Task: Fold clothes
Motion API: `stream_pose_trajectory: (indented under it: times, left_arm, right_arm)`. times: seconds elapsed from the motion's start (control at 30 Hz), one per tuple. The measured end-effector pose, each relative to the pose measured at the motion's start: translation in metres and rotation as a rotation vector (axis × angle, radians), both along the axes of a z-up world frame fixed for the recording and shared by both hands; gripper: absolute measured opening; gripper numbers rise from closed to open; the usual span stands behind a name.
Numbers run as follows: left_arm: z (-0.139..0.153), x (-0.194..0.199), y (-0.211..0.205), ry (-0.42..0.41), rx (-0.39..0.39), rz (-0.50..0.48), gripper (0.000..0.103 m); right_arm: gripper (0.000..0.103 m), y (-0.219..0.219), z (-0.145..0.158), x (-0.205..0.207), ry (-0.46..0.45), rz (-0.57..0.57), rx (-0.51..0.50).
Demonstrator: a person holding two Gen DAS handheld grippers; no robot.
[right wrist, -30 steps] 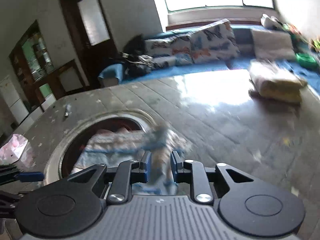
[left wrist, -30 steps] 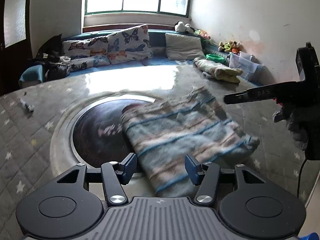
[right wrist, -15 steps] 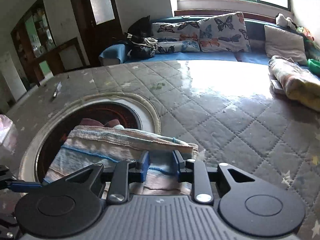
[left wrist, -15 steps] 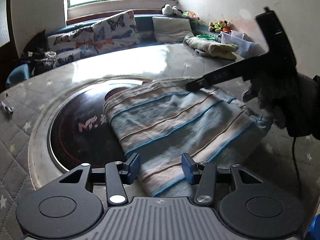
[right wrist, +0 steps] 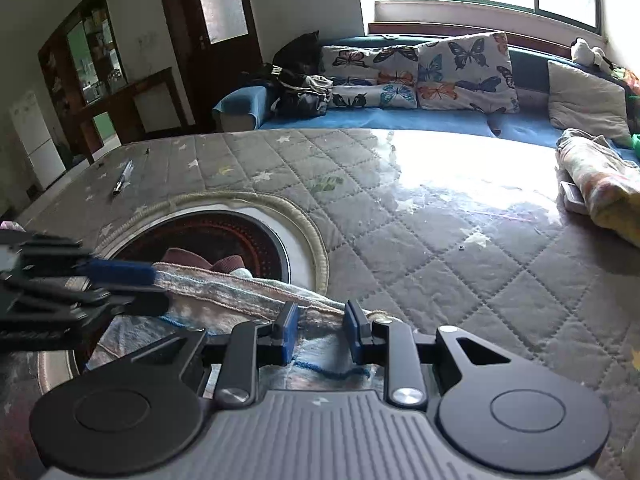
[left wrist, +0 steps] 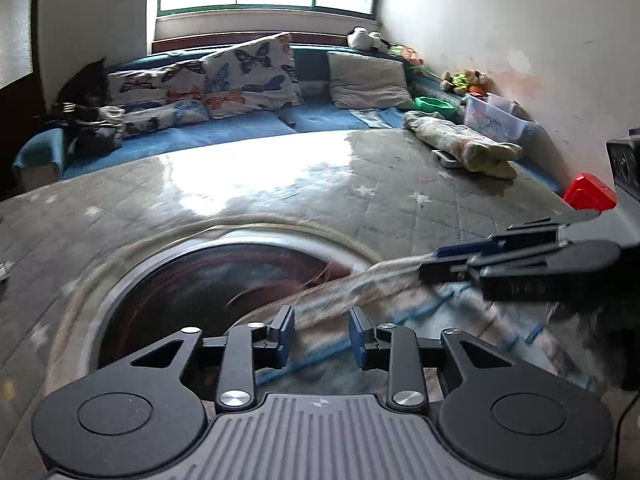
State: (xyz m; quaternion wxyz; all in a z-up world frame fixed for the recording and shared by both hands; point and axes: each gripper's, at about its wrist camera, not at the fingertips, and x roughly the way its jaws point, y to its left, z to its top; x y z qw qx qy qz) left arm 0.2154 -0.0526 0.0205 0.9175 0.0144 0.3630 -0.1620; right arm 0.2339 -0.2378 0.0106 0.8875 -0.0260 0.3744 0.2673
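Left wrist view: left gripper (left wrist: 322, 334), fingers parted, straddles the striped garment's (left wrist: 460, 320) raised edge over the round inset (left wrist: 208, 276).

Right wrist view: right gripper (right wrist: 320, 330), likewise parted around that edge. Mid-fold; next, close and lift.

Striped cloth (right wrist: 224, 296): pale grey-blue and beige bands with thin bright blue lines and a pinkish hem. Left gripper (left wrist: 322, 334) and right gripper (right wrist: 318, 330): black bodies, grey ribbed casing, blue finger pads (right wrist: 289, 334). Table cover (right wrist: 420, 240): grey quilted diamond pattern with white and pale yellow stars. Round inset (right wrist: 224, 240) near the cover's left edge: dark with red rings, silver rim, beige cord border. Cushions (right wrist: 464, 72): white with multicoloured butterflies; one plain grey cushion (right wrist: 584, 100). Sofa (right wrist: 400, 118): blue. Folded bundle (left wrist: 464, 146) at the cover's far right edge: faded green and cream. Box (left wrist: 590, 192): red. Bowl (left wrist: 434, 104): green. Door (right wrist: 208, 40): dark brown.
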Motion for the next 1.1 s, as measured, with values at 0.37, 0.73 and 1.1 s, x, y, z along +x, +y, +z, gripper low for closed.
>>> stream_pose_trajectory:
  times: [0.37, 0.73, 1.1]
  left_arm:
    - [-0.010, 0.020, -0.010, 0.013, 0.013, -0.004, 0.027]
    - [-0.016, 0.017, -0.030, 0.005, 0.040, -0.074, 0.030]
    - [0.008, -0.084, -0.035, -0.061, 0.064, -0.218, 0.028]
  right_arm:
    - [0.025, -0.011, -0.002, 0.002, 0.007, 0.028, 0.028]
    - [0.025, -0.007, 0.025, -0.046, -0.010, 0.148, -0.060]
    - [0.026, -0.015, 0.040, -0.104, -0.015, 0.139, -0.054]
